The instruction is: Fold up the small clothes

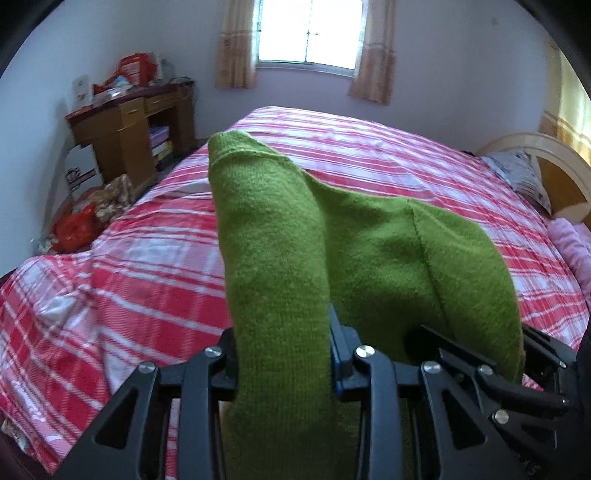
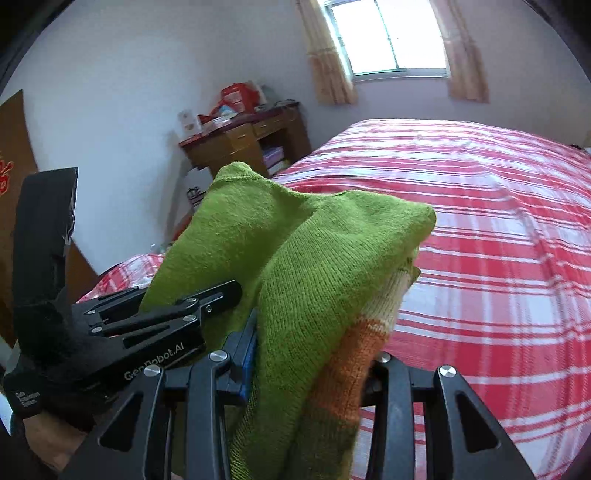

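A small green knit sweater [image 1: 280, 236] with orange and cream stripes near one edge [image 2: 373, 332] hangs in the air above the bed. My left gripper [image 1: 282, 350] is shut on a green fold of it. My right gripper [image 2: 310, 354] is shut on another part, next to the striped band. The two grippers are close side by side: the right one shows at the lower right of the left wrist view [image 1: 491, 369], the left one at the lower left of the right wrist view [image 2: 166, 314]. The fingertips are hidden by cloth.
A bed with a red and white plaid sheet [image 1: 369, 155] fills the space ahead. A wooden desk [image 1: 129, 125] with clutter stands by the far left wall, bags [image 1: 77, 229] on the floor below. A pillow [image 1: 521, 173] and headboard [image 1: 554, 155] are at right. A window [image 1: 310, 29] is behind.
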`<state>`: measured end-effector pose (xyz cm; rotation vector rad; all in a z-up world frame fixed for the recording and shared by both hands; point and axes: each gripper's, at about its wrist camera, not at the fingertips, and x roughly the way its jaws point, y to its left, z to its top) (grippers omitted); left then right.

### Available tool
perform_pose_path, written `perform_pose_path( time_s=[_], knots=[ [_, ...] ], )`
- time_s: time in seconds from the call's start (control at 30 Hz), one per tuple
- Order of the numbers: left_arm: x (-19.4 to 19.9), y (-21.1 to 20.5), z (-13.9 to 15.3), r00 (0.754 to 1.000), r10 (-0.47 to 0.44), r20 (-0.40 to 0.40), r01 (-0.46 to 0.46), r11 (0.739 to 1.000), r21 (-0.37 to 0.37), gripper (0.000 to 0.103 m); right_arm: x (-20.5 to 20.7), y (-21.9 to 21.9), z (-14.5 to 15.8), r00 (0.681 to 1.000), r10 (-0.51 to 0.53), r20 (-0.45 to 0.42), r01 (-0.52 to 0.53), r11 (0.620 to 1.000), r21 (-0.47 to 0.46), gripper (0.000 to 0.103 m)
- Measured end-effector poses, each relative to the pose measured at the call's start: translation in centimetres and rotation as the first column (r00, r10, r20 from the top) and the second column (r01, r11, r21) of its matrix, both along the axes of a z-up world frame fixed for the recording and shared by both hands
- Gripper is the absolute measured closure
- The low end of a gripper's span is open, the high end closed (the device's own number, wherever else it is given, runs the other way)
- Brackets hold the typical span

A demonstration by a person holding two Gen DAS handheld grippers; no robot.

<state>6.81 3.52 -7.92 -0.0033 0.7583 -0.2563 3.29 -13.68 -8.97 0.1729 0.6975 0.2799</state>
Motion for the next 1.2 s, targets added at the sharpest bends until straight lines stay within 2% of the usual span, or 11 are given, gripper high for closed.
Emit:
perform_pose_path(
  time_s=[0.23, 0.5, 0.9, 1.2],
  knots=[
    [0.8, 5.1, -0.6, 0.995, 0.103, -0.010, -0.103, 0.995, 0.003, 0.069, 2.4, 6.1, -0.3, 0.993, 0.115, -0.008, -0.115, 0.993, -0.004, 0.064],
    [2.3, 8.2, -0.8, 0.985, 0.173, 0.000, -0.173, 0.985, 0.005, 0.069, 5.2, 10.2, -0.3, 0.983, 0.185, 0.000, -0.185, 0.983, -0.003, 0.064],
    [6.3, 11.7, -1.1, 0.973, 0.230, 0.013, -0.231, 0.973, 0.014, 0.069, 10.8, 13.1, -1.0, 0.973, 0.229, 0.018, -0.230, 0.973, 0.014, 0.065],
    [9.8, 11.9, -2.7, 0.967, 0.253, -0.006, -0.253, 0.967, 0.023, 0.069, 14.7, 13.6, -2.6, 0.970, 0.243, 0.024, -0.242, 0.970, -0.017, 0.065]
  ],
)
